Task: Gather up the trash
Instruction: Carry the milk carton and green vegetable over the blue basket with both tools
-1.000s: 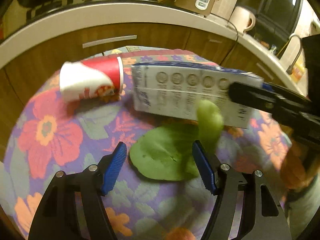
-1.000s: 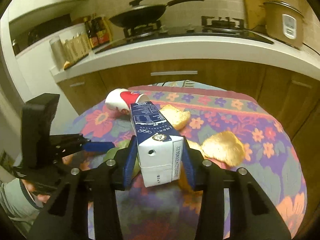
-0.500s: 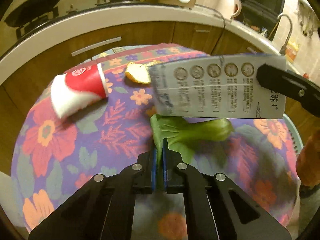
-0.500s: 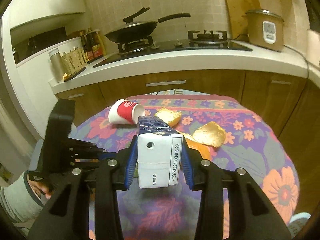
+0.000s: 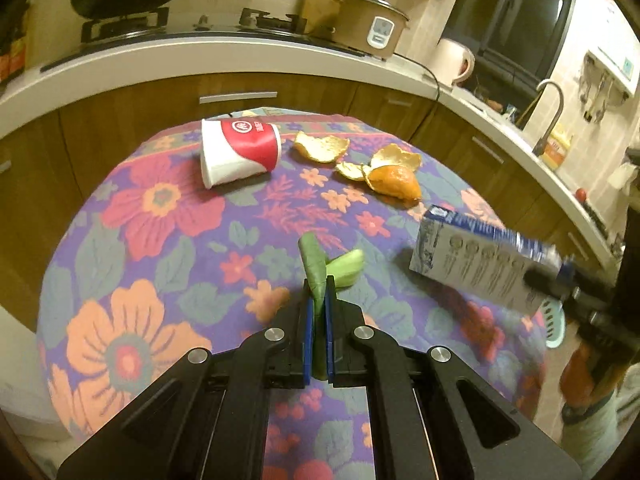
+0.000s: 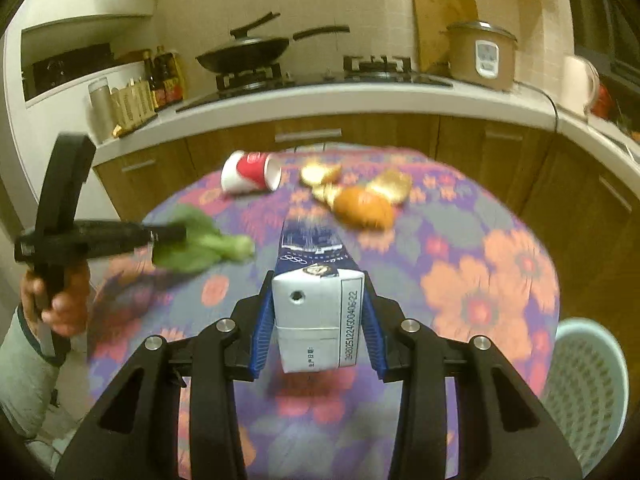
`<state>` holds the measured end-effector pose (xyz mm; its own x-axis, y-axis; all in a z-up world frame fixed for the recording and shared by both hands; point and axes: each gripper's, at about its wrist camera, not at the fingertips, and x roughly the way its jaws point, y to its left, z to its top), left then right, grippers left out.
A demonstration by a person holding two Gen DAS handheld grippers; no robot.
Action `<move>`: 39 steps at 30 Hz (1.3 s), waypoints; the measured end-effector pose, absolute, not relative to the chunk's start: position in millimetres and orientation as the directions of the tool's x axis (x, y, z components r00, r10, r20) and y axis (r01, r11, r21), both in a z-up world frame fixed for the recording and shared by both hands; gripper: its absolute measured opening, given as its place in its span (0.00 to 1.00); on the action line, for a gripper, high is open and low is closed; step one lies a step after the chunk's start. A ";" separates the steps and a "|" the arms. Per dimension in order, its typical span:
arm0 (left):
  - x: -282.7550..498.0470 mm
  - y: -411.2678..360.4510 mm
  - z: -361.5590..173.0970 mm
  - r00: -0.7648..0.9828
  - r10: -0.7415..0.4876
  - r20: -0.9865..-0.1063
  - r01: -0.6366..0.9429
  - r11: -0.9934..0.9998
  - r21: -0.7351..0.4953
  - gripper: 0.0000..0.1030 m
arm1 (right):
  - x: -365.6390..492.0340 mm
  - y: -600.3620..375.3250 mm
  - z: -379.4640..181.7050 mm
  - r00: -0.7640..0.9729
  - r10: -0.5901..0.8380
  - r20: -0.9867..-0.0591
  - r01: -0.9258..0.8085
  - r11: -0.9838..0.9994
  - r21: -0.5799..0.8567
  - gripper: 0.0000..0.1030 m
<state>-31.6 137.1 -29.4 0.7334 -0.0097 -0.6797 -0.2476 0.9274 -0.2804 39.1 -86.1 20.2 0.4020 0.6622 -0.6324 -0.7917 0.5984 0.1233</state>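
Observation:
My left gripper (image 5: pixel 318 312) is shut on a green vegetable leaf (image 5: pixel 320 268) and holds it above the round table; the leaf also shows in the right wrist view (image 6: pixel 200 244). My right gripper (image 6: pixel 318 320) is shut on a blue and white milk carton (image 6: pixel 316 304), held in the air; it appears at the right of the left wrist view (image 5: pixel 480 264). A red and white paper cup (image 5: pixel 240 152) lies on its side at the table's far edge. Orange peels (image 5: pixel 380 172) lie to its right.
The table has a flowered cloth (image 5: pixel 152 208). A light blue basket (image 6: pixel 588 384) stands beyond the table's right edge. A kitchen counter (image 6: pixel 360 100) with a stove, wok and rice cooker runs behind the table.
My left gripper closed on the leaf and lifted it off the table. My right gripper carried the carton up and to the right, uncovering the orange peels.

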 end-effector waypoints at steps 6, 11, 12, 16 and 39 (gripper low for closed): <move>-39.0 132.1 -32.8 0.748 -0.044 -0.662 -0.218 0.926 -0.308 0.03 | 24.1 -86.5 -9.0 0.402 0.594 -0.696 -0.753 0.647 0.117 0.36; -38.6 126.9 -39.7 0.742 -0.061 -0.668 -0.205 0.928 -0.313 0.03 | 31.0 -81.0 -13.1 0.405 0.591 -0.698 -0.727 0.671 0.146 0.62; -39.0 127.2 -41.8 0.739 -0.065 -0.670 -0.206 0.926 -0.317 0.03 | 31.2 -77.2 -11.9 0.408 0.592 -0.695 -0.729 0.670 0.142 0.62; -39.2 130.8 -50.3 0.721 -0.078 -0.689 -0.212 0.921 -0.326 0.06 | 39.5 -63.1 -15.8 0.441 0.544 -0.714 -0.704 0.703 0.101 0.62; -13.3 88.0 -25.0 0.768 -0.114 -0.630 -0.094 0.953 -0.288 0.02 | 60.1 -129.1 4.1 0.521 0.547 -0.655 -0.568 0.795 0.212 0.32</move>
<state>-13.3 88.0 -25.0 0.7684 -0.1144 -0.6296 -0.0938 0.9531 -0.2876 60.1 -129.1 4.1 0.5208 0.5472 -0.6552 -0.5681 0.7951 0.2124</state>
